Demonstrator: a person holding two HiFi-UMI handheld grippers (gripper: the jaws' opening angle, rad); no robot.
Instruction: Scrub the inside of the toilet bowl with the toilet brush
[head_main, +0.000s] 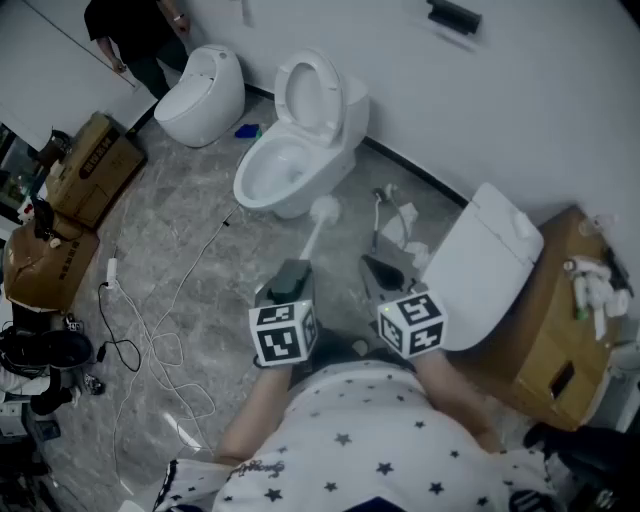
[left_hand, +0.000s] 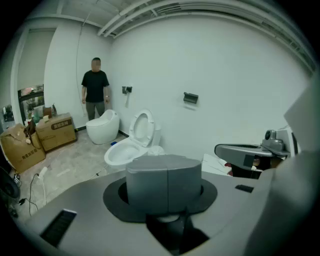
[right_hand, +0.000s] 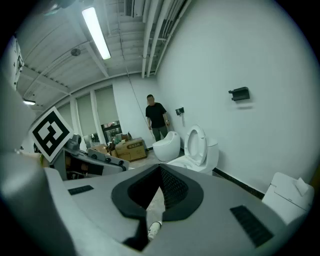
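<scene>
grey marble floor (head_main: 170, 235), white wall (head_main: 520, 90); left gripper (head_main: 292, 272) pinches the toilet brush (head_main: 322, 211), right gripper (head_main: 384, 272) stands spread.

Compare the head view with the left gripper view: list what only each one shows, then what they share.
Only the head view: the wearer's star-print shirt and the marker cube on the left gripper. Only the left gripper view: the ceiling pipes and its own fingers, closed, seen head-on. Both: the open-lidded toilet, the oval toilet, the cardboard boxes and the black wall fixture.
</scene>
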